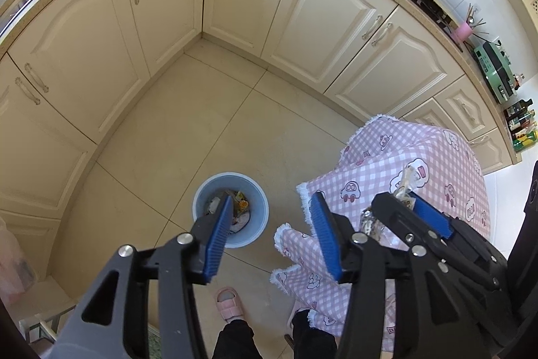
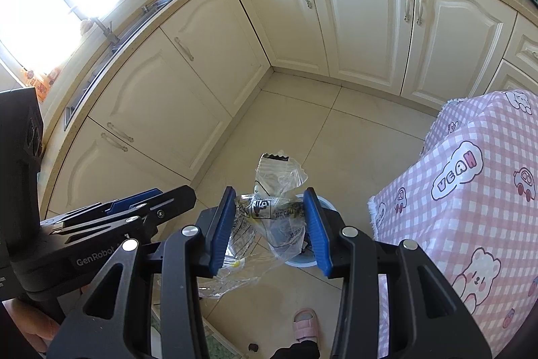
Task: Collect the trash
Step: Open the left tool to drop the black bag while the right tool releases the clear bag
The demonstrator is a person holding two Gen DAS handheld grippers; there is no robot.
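Plastic wrapper [image 2: 269, 217] w/in right jaws, above bin [image 1: 230, 209].

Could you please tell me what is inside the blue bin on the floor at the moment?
The blue bin already holds mixed trash: crumpled pale paper or wrappers and something yellow-orange. The left tongs cover part of the opening, and the bottom is hidden beneath the pile. In the right wrist view, the held plastic wrappers mostly block it.
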